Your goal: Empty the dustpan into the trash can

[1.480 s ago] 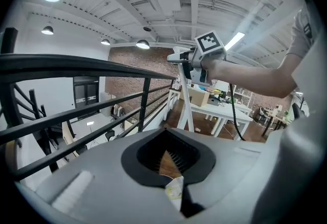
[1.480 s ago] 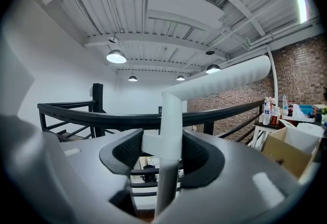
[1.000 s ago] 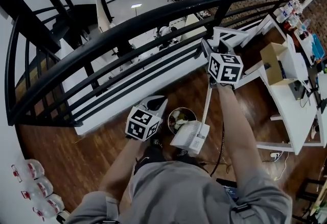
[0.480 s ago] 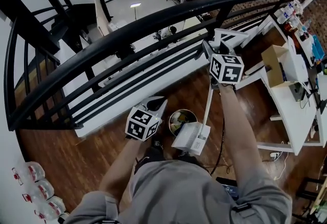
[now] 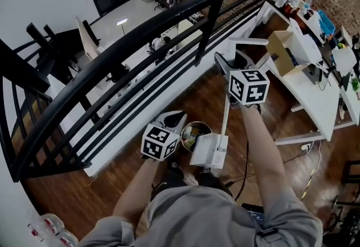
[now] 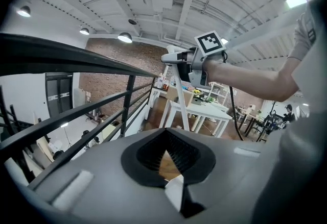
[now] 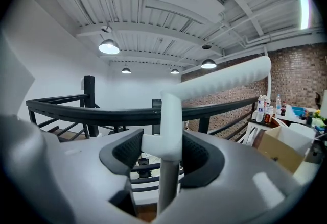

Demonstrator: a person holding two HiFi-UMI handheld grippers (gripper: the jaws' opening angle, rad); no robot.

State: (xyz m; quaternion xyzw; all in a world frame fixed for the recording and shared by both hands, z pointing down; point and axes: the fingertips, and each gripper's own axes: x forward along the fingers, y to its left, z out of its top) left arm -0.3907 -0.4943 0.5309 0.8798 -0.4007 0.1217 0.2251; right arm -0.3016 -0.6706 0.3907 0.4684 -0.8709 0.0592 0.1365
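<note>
Holding dustpan (image 5: 209,150) by handle (image 7: 170,116): your R gripper (image 7: 168,152) jaws clamped on it. Pan hangs just beside trash can (image 5: 194,130), at floor (image 5: 205,99) edge by railing (image 5: 140,31). L gripper (image 6: 166,152) jaws pinched together, empty. Likely light, stiff plastic, bottom-heavy; grip handle high.

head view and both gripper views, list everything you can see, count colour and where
dustpan: 1, white, long handle in the right gripper, pan hanging by the trash can
trash can: 1, silvery, on the wood floor, rubbish inside
railing: 1, black, curving across ahead
table: 1, white, right side, cluttered
cardboard box: 1, tan, on the table
bottles: at least 2, clear, bottom left
left gripper: 1, grey, shut, empty
right gripper: 1, grey, shut on the dustpan handle
</note>
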